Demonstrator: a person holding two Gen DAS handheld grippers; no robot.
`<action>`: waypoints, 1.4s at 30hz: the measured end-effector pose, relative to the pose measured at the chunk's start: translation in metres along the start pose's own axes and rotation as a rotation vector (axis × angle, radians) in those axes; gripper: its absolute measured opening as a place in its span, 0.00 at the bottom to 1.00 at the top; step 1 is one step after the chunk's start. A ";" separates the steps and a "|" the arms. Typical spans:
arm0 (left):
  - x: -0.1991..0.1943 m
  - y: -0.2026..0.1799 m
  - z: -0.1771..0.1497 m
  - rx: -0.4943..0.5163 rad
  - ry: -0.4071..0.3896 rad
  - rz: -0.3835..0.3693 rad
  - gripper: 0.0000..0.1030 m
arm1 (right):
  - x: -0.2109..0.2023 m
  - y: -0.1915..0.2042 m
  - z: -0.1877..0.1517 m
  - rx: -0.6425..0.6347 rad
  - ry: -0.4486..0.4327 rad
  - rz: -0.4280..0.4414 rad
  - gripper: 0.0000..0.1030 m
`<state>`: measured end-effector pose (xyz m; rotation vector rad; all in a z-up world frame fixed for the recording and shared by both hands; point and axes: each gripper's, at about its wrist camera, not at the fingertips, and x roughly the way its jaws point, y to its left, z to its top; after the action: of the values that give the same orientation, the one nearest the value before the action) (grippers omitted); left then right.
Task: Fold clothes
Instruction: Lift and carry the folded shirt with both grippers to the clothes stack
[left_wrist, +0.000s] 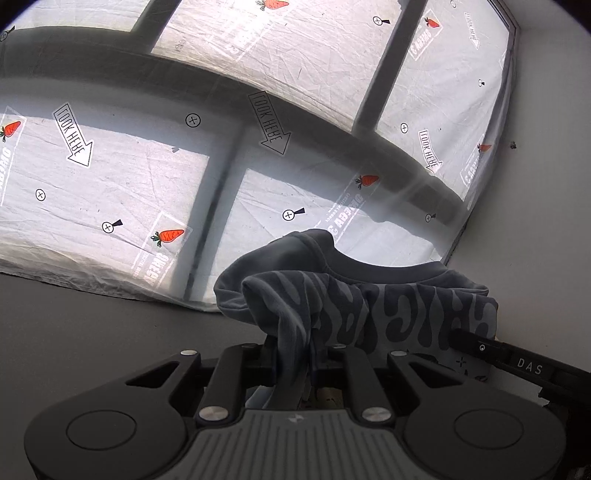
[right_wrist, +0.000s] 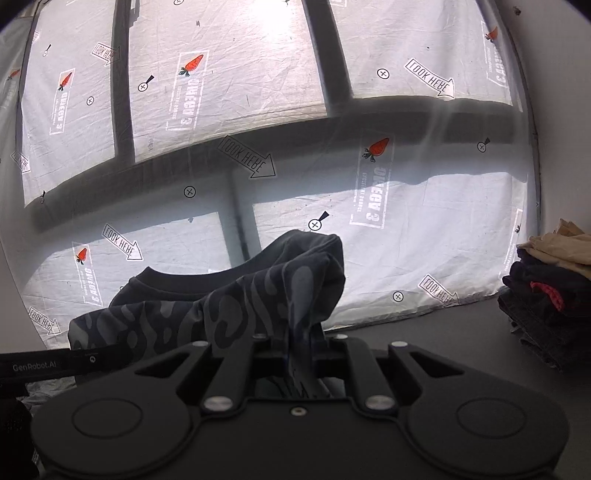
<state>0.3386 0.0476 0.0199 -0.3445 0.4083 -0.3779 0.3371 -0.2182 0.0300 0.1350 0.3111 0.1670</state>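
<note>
A: What have the tongs got?

B: My left gripper (left_wrist: 295, 354) and right gripper (right_wrist: 299, 354) each pinch a bunched shoulder of the dark patterned shirt (left_wrist: 354, 295), stretched between them, lifted above the grey table (left_wrist: 92, 332).

A: Anything nearby?

B: A pile of clothes (right_wrist: 550, 291), far right.
</note>
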 end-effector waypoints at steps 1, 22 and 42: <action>0.001 -0.004 -0.001 -0.005 0.009 -0.037 0.15 | -0.009 -0.001 0.002 -0.003 -0.003 -0.027 0.11; 0.168 -0.239 0.012 0.088 0.010 -0.219 0.15 | -0.068 -0.224 0.033 0.130 -0.218 -0.200 0.11; 0.503 -0.466 0.076 0.379 0.167 -0.406 0.15 | 0.008 -0.490 0.086 0.663 -0.500 -0.298 0.11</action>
<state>0.6678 -0.5513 0.1098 -0.0209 0.4195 -0.8714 0.4417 -0.7049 0.0314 0.7690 -0.1264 -0.2726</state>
